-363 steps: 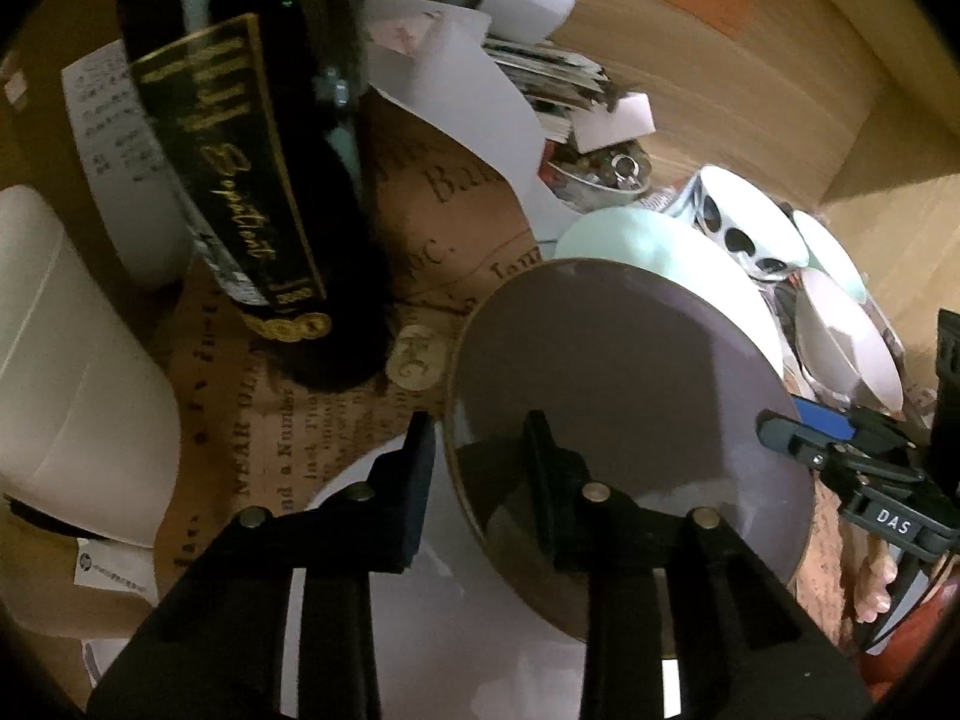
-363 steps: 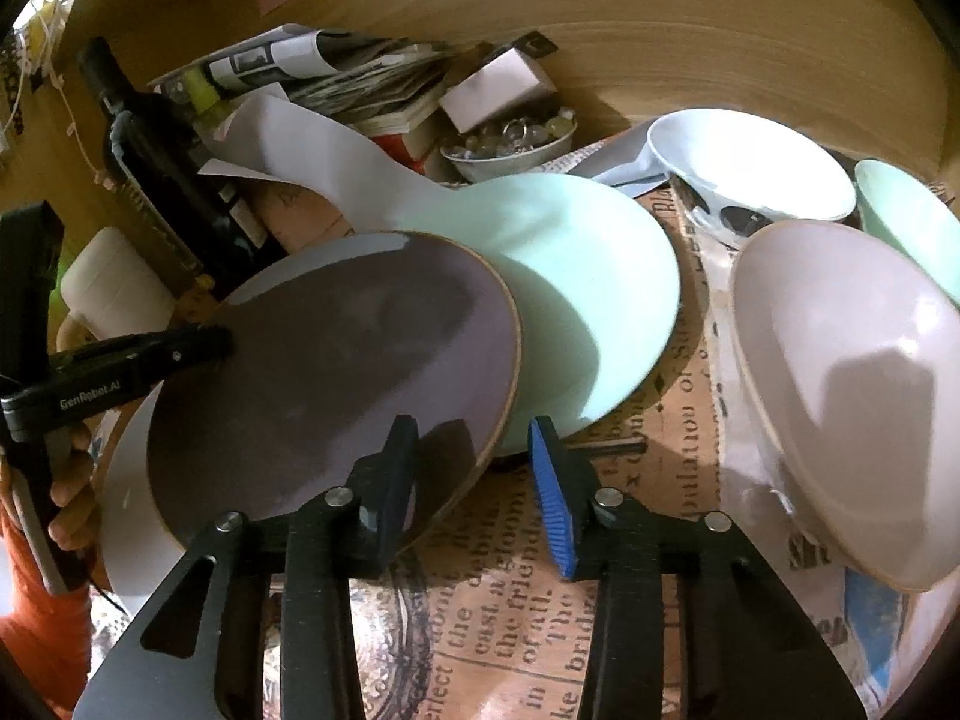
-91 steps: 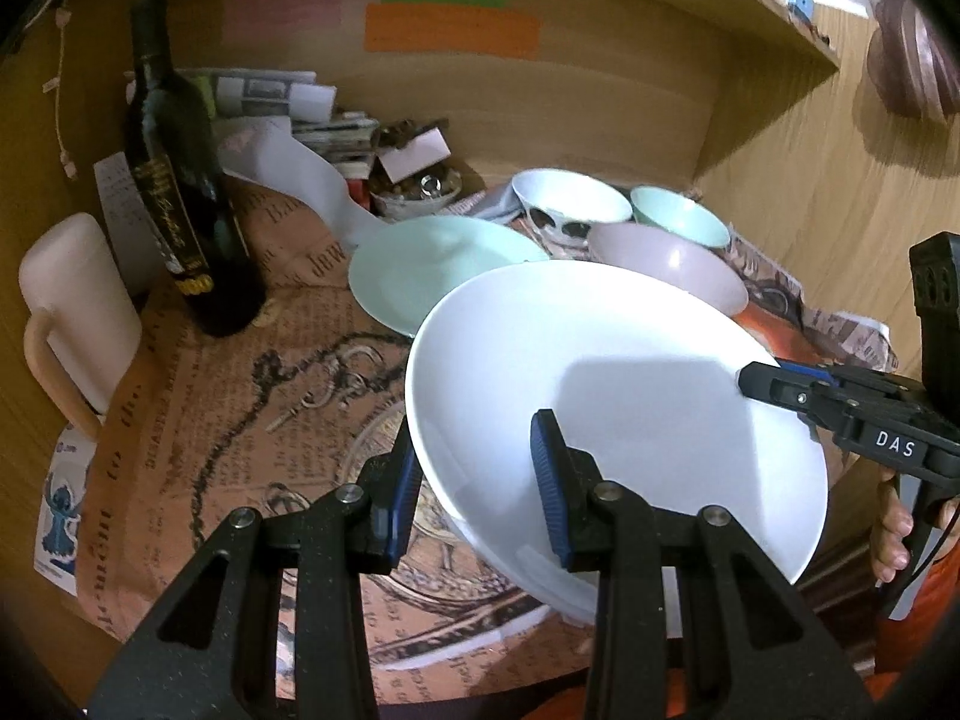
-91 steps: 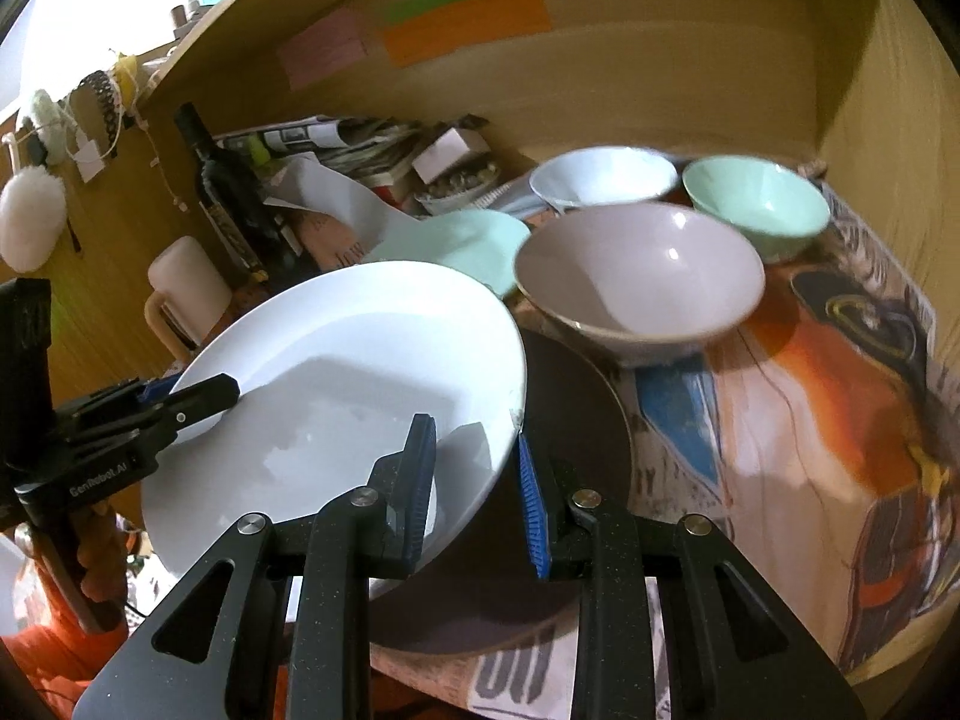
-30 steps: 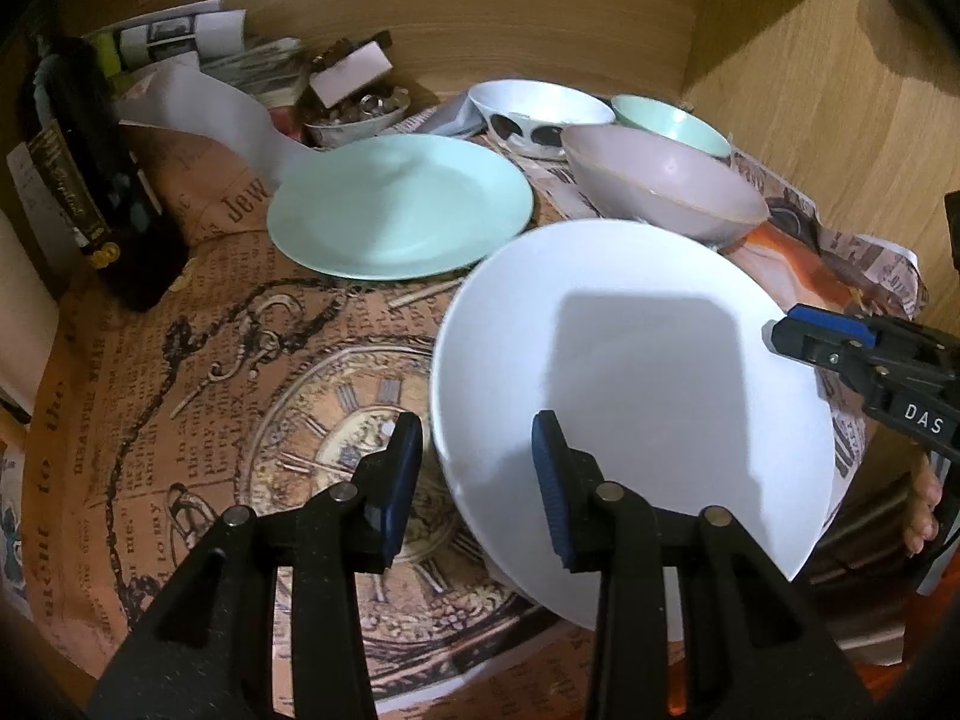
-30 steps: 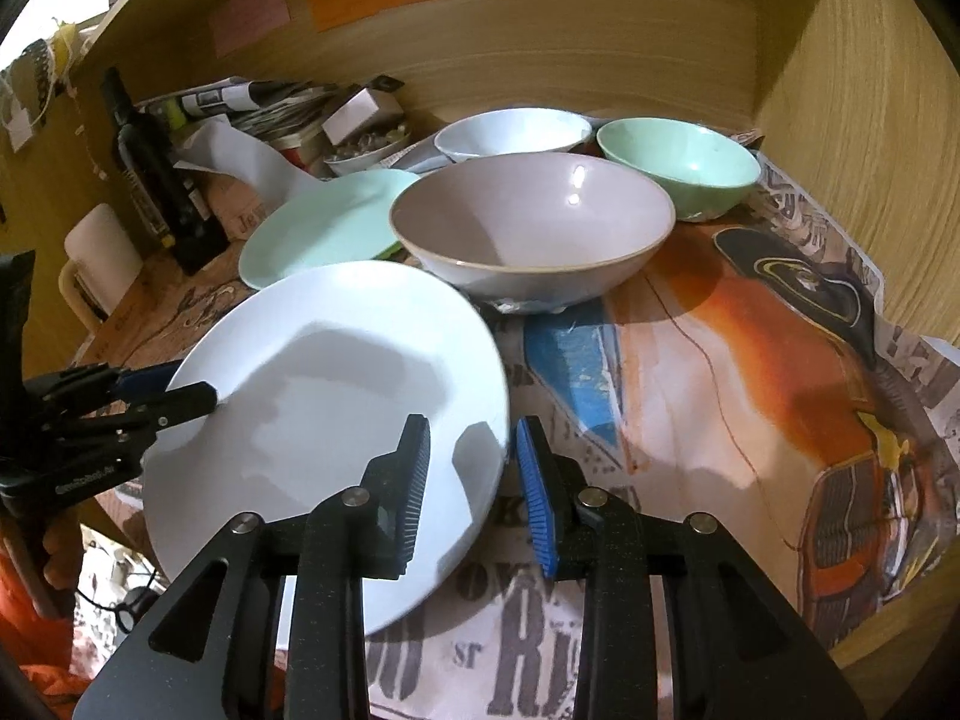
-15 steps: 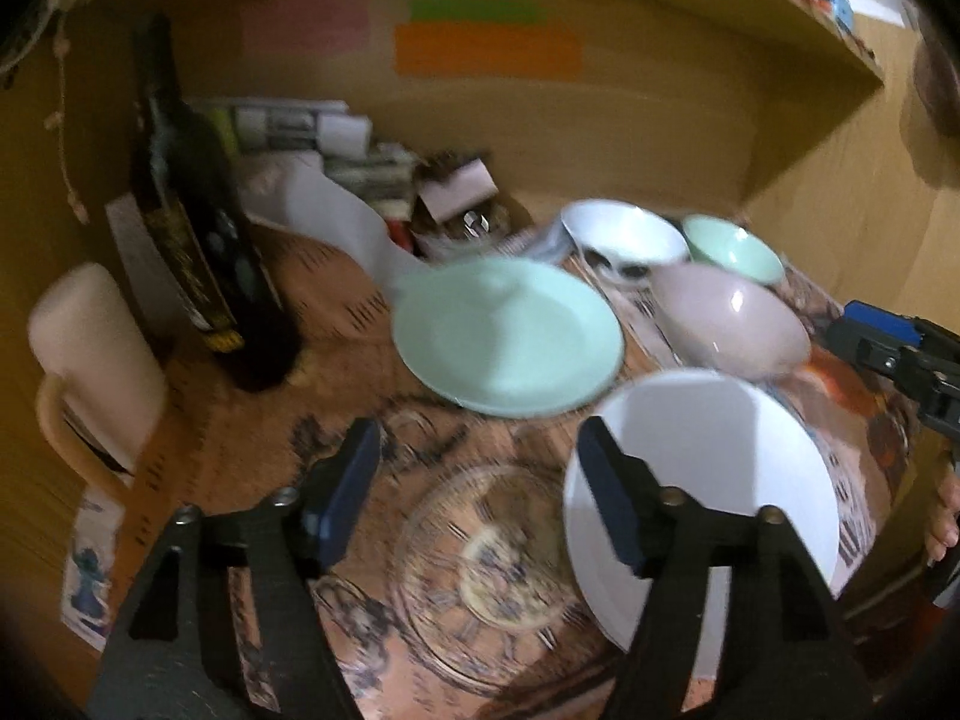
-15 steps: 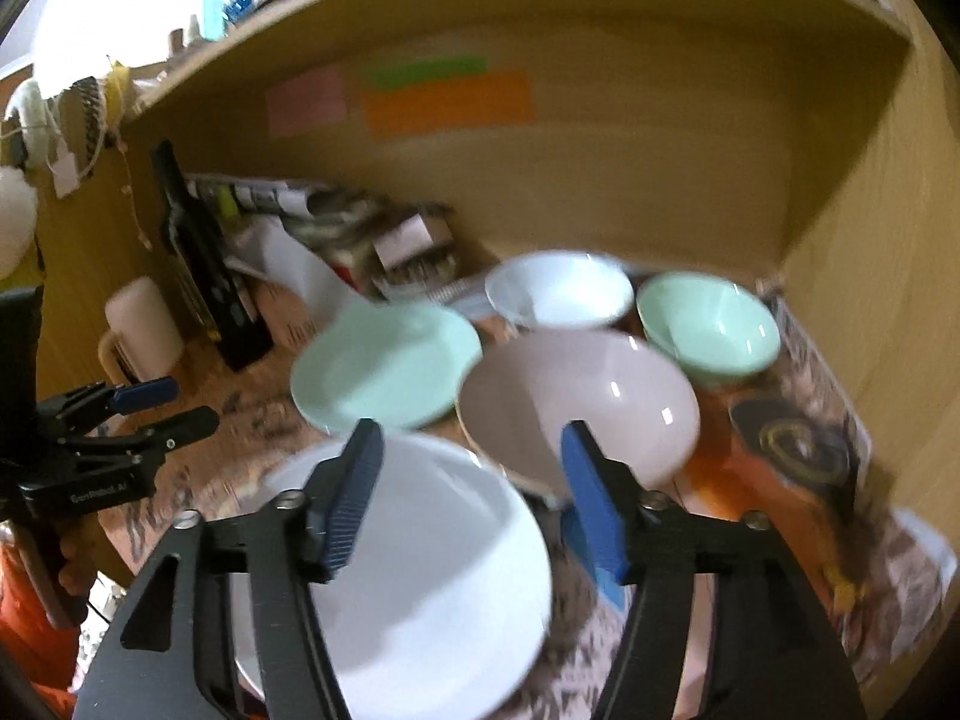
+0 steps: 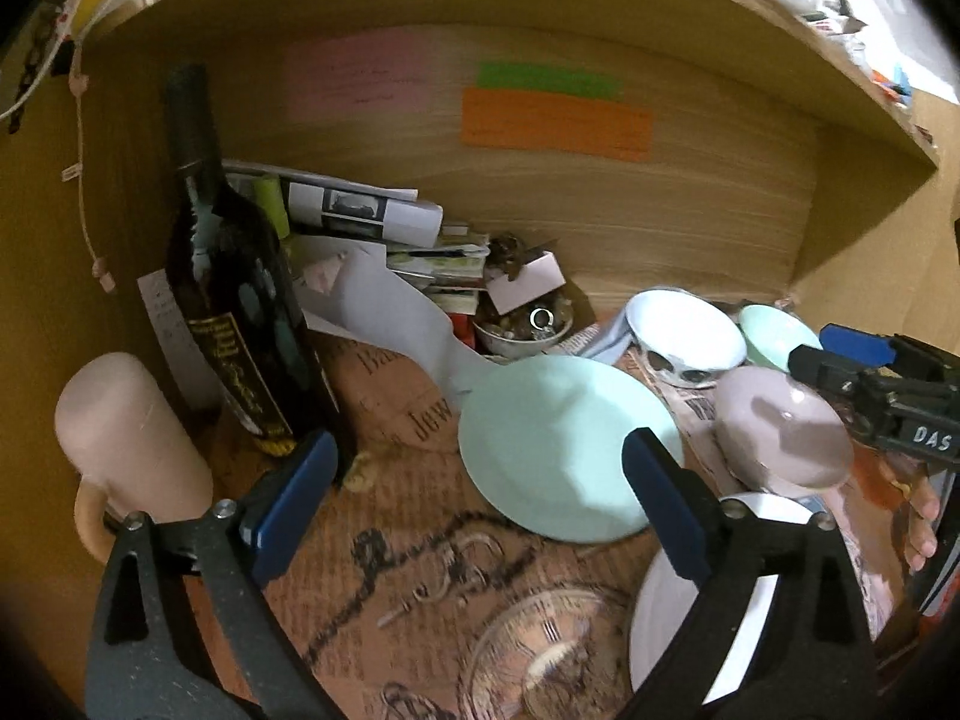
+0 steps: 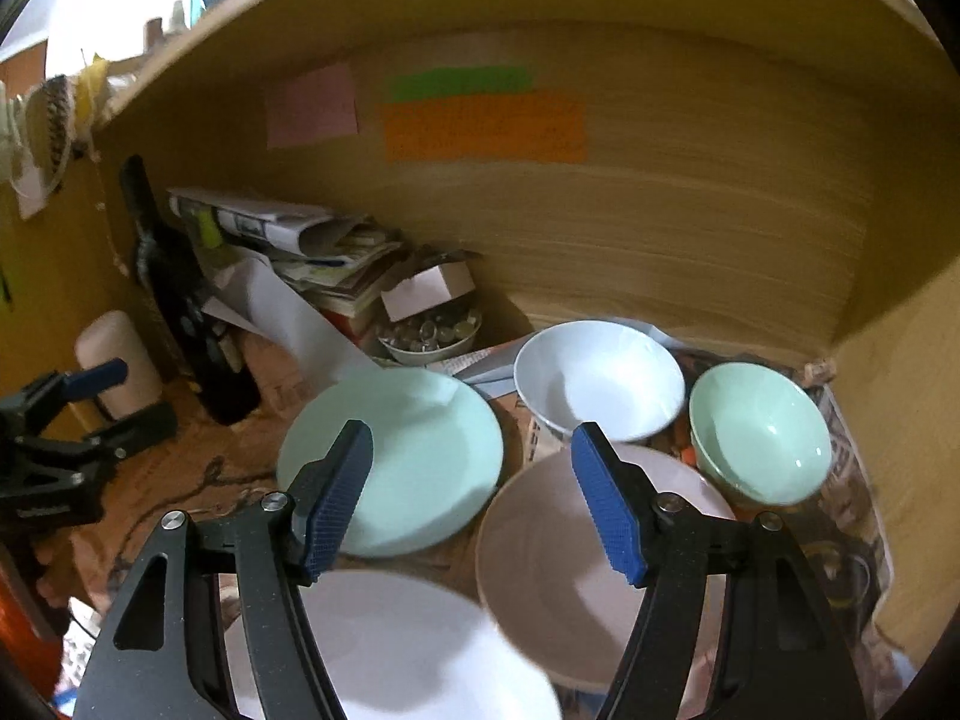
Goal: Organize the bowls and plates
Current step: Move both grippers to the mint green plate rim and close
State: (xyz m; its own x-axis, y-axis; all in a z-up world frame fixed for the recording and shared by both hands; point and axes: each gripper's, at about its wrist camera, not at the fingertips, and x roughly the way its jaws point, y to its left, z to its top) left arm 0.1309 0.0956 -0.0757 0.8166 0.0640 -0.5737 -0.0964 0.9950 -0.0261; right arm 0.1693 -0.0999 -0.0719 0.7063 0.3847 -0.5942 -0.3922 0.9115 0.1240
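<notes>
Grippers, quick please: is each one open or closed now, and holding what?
Left gripper: open, holding nothing.
Right gripper: open, holding nothing.

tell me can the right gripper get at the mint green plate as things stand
Probably yes: the right gripper is open, and the mint green plate lies uncovered just ahead. The pinkish bowl sits close beside it.

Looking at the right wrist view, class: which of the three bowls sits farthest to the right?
The mint green bowl, nearest the right side wall. The white bowl stands to its left, and the pale pink bowl lies closer to the camera.
</notes>
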